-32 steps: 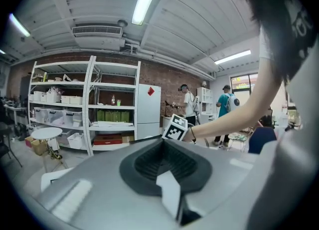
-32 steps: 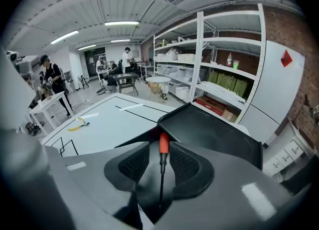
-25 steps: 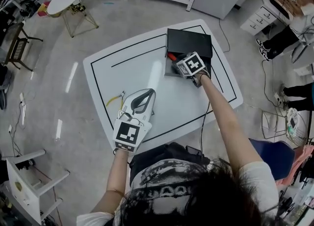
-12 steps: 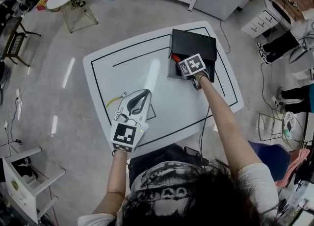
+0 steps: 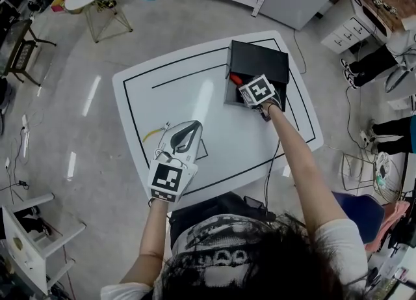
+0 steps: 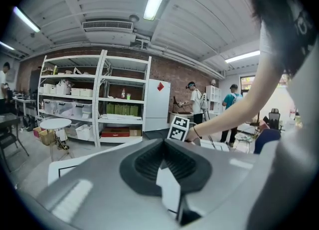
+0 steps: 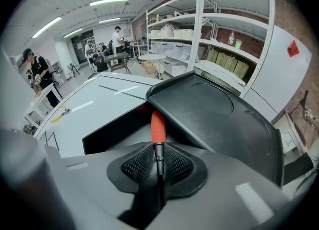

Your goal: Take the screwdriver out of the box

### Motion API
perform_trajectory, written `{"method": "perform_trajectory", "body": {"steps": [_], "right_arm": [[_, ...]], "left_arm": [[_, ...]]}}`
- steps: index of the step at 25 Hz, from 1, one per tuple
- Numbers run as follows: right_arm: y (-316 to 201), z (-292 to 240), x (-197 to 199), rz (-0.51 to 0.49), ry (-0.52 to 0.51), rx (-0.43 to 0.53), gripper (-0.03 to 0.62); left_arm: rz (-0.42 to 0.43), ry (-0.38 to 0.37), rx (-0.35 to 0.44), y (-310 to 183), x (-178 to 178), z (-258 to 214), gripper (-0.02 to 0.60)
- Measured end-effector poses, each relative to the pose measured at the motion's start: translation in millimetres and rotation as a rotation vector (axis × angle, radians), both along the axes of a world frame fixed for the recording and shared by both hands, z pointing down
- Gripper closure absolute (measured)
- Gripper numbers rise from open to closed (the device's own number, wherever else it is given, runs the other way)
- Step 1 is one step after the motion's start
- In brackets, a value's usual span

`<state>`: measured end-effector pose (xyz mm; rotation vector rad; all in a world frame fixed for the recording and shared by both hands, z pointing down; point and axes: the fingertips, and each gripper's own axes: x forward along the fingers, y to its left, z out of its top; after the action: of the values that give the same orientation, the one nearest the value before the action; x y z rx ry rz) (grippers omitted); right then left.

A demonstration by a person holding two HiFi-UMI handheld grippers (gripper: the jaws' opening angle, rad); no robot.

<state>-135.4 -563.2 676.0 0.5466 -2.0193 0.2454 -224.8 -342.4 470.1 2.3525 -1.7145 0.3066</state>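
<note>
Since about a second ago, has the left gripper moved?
Yes, slightly. The left gripper has dipped and swung a little left: in its own view the white shelving now sits higher and further right.

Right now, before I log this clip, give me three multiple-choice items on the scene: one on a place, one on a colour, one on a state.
1. Where does the black box stand? A on the floor; B on the white table, towards its far right; C on a shelf.
2. What colour is the handle of the screwdriver? A blue; B green; C red.
3. What is between the jaws of the right hand-held gripper? A the screwdriver; B nothing; C a cable.
Key: 1 B, the head view shows it on the tabletop; 2 C, plain in the right gripper view; 3 A, the jaws, which have just been closing, grip its shaft.
</note>
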Motion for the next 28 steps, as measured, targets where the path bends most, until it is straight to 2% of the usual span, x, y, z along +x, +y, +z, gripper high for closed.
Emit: {"method": "perform_trajectory", "body": {"steps": [7, 13, 19, 28], "right_arm": [[18, -16, 8, -0.114, 0.040, 0.004, 0.516], [32, -44, 18, -0.141, -0.010, 0.028, 0.516], [56, -85, 25, -0.122, -0.121, 0.069, 0.516], [108, -170, 58, -0.080, -0.336, 0.171, 0.516]], "left_arm": [[0.007, 0.004, -0.001, 4, 11, -1, 0.581], [0.017, -0.012, 0.011, 8, 26, -13, 0.581], [0.024, -0.029, 0.021, 23, 36, -28, 0.581], [0.048, -0.046, 0.036, 43, 72, -40, 0.581]]}}
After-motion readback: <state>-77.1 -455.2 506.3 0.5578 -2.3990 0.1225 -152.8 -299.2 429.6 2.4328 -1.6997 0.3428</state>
